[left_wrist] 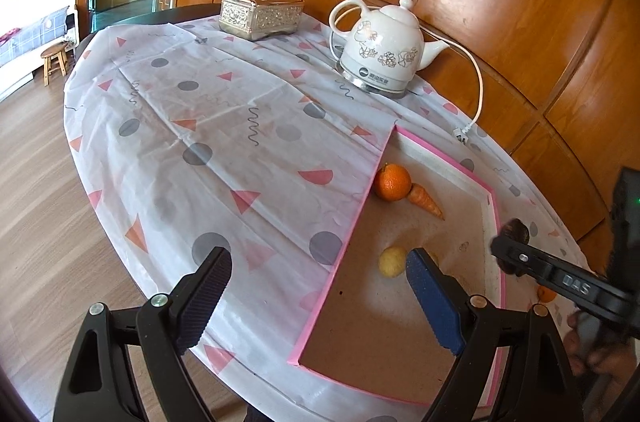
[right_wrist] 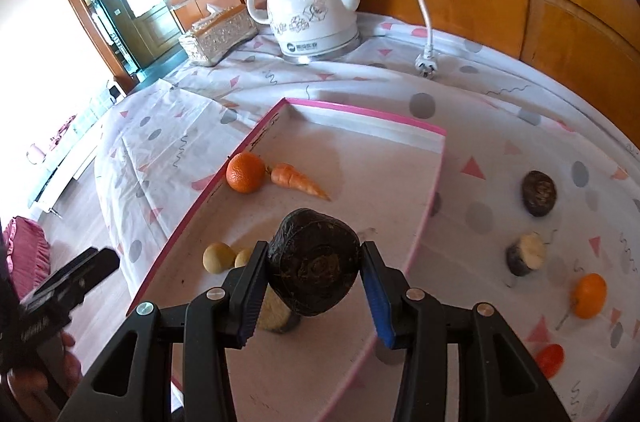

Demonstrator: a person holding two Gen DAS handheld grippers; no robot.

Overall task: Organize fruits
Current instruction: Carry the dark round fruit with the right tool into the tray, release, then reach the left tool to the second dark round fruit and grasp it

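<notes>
The dark brown root [right_wrist: 314, 264] sits clamped between the 2 pads of the right gripper [right_wrist: 314, 274], held above the floor of the pink-edged tray [right_wrist: 362, 116]. Its flat cut end with ring marks faces the camera, so its long axis appears to run roughly along the fingers, away from the wrist, and the pads press on its left and right flanks. Just below and behind it, a cut piece with a pale face [right_wrist: 276, 314] lies on the tray floor, partly hidden by the left finger.

The relation that matters next is vertical: the root hangs over open tray floor near the near-right part of the tray, so I judge a short descent and a release would finish this placement, if the pale piece underneath is cleared.

Farther in, 2 small yellow balls [right_wrist: 218, 258] lie just beside each other left of the jaws, and an orange [right_wrist: 245, 177] and a carrot [right_wrist: 298, 179] rest almost touching at the far left wall. Outside the tray on the cloth, right of it, wait another dark root [right_wrist: 539, 193], a half-cut piece [right_wrist: 525, 254], a second orange [right_wrist: 589, 295] and a red thing [right_wrist: 550, 358].

The left gripper [left_wrist: 318, 272] hangs with jaws wide apart and nothing between them, over the tray's near-left wall. The right hand is the one on the job.
</notes>
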